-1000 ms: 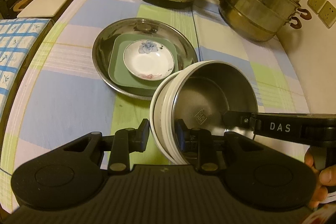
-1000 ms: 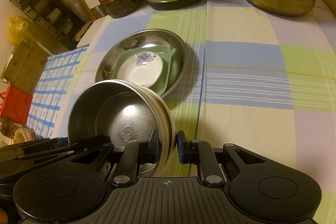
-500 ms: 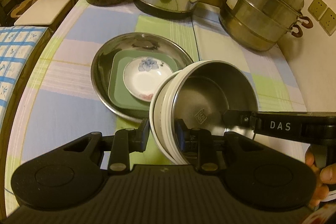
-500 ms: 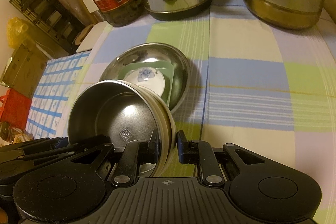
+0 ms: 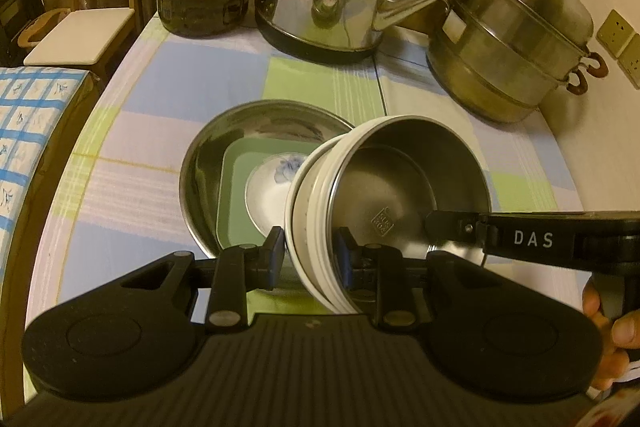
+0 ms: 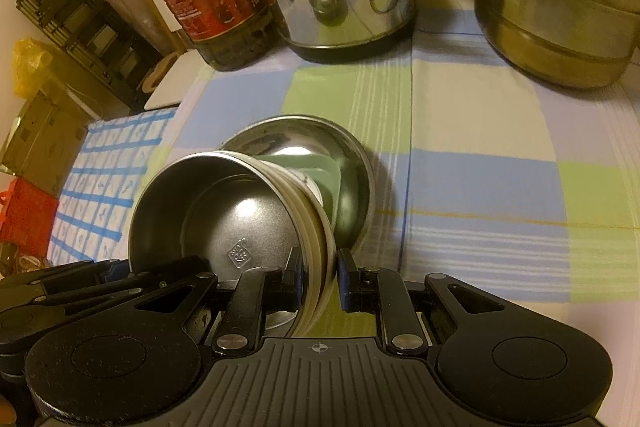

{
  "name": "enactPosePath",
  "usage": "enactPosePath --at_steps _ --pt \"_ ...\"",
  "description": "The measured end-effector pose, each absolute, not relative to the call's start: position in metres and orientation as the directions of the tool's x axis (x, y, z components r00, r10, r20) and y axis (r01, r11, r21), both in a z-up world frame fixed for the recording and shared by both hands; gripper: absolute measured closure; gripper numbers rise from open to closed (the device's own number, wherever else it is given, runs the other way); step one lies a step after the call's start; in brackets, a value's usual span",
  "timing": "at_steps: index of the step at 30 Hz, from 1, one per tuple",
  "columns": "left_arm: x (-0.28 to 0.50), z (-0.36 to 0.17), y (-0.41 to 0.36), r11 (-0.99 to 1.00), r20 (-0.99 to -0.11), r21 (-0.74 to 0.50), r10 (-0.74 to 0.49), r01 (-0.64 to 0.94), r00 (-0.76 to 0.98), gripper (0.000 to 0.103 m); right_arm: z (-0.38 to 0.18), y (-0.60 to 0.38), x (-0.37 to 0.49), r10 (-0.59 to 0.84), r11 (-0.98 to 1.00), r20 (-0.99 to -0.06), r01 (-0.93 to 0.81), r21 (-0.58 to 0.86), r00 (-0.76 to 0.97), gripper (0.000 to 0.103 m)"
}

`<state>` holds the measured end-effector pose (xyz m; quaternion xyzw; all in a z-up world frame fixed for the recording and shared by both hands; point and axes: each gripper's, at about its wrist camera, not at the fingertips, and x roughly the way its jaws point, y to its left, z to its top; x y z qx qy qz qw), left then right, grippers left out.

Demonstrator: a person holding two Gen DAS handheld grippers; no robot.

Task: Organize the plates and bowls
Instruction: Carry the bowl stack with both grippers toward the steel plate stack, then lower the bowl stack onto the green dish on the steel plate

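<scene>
Here the checked tablecloth (image 5: pixel 152 215) carries a steel basin (image 5: pixel 200 167) holding a green square plate (image 5: pixel 232 195) and a flowered white dish (image 5: pixel 264 191). Above its near edge hangs the tilted bowl stack (image 5: pixel 400 187), steel bowl innermost. Left gripper (image 5: pixel 310 251) and right gripper (image 6: pixel 318 277) each pinch opposite rims, jaws part-closed.
</scene>
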<state>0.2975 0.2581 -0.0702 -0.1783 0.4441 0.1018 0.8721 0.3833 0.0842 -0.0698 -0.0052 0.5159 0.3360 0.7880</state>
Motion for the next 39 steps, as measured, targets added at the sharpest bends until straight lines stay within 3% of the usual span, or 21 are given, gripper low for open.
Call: enactPosePath --at_steps 39 --pt "0.362 -0.117 0.321 0.885 -0.878 -0.245 -0.030 -0.395 0.478 0.079 -0.118 0.148 0.452 0.451 0.802 -0.885 -0.490 0.342 0.120 0.086"
